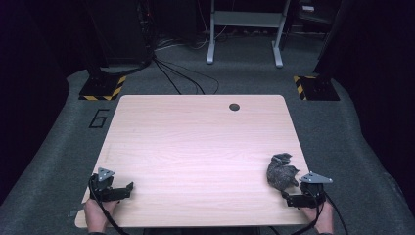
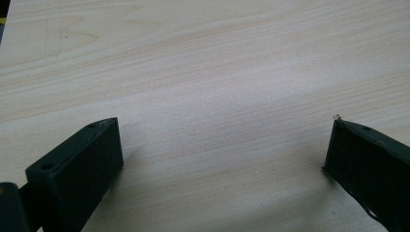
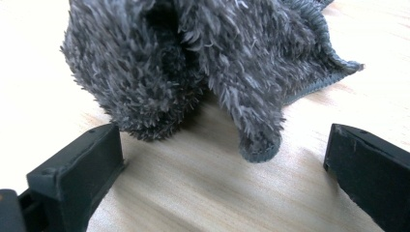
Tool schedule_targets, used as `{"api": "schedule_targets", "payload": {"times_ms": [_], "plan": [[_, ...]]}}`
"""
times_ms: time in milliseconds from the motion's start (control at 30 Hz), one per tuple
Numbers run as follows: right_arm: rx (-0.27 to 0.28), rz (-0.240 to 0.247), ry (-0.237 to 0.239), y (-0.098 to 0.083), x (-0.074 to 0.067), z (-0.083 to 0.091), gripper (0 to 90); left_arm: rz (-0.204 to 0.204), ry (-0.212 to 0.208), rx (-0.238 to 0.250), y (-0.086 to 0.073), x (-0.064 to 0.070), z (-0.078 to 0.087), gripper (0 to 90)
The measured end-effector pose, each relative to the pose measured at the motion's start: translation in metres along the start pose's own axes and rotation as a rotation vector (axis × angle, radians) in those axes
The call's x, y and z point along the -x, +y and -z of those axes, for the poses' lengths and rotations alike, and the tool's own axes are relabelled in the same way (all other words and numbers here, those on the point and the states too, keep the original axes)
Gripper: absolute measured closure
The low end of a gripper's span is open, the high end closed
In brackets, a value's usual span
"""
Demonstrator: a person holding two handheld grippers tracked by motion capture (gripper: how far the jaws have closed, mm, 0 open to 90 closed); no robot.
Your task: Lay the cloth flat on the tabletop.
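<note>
Cloth (image 1: 281, 171), grey and fluffy, lies crumpled in a heap on the table (image 1: 195, 147) near its right edge, toward the near right corner. Just behind it, on the person's side, the right tongs (image 1: 288, 197) rest low at the near right corner, held by the right hand (image 1: 323, 220), which comes in from the bottom edge with its cable trailing back past the wrist. In the right gripper view the cloth (image 3: 203, 67) bulges close ahead of the two black jaws, which stand wide apart with bare wood between them; one folded corner of the cloth hangs down toward the gap, but neither jaw presses on it, so these tongs are released and grasp nothing.

At the near left corner of the table, the left tongs (image 1: 128, 188) lie low over the wood and point inward toward the table's middle, gripped by the left hand (image 1: 98, 213) from the near edge. The left gripper view shows their jaws spread wide over plain table (image 2: 217, 72), with nothing between them: released as well. The two hands sit well apart, one at each near corner.
</note>
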State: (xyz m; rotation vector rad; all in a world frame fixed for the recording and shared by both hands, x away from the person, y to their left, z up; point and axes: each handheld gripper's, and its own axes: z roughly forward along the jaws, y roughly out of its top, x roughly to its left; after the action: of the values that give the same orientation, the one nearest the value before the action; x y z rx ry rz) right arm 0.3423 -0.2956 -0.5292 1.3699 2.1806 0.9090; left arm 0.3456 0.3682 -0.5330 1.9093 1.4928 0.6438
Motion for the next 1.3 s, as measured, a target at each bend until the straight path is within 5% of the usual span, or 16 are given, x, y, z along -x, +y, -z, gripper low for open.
{"api": "schedule_targets", "payload": {"times_ms": [667, 833, 1067, 1300], "plan": [[-0.036, 0.002, 0.01, 0.003, 0.001, 0.001, 0.0, -0.002, -0.001, 0.001, 0.0, 0.0, 0.0, 0.0], [-0.01, -0.019, 0.014, 0.005, -0.001, 0.007, 0.0, 0.0, 0.001, 0.001, 0.0, 0.0, -0.001, 0.0], [0.036, -0.047, 0.033, 0.026, -0.012, 0.023, 0.0, 0.001, 0.0, 0.002, 0.0, 0.001, -0.001, 0.0], [0.035, -0.064, 0.033, 0.047, -0.023, 0.014, 0.0, 0.001, 0.002, 0.001, 0.0, 0.001, -0.001, 0.0]]}}
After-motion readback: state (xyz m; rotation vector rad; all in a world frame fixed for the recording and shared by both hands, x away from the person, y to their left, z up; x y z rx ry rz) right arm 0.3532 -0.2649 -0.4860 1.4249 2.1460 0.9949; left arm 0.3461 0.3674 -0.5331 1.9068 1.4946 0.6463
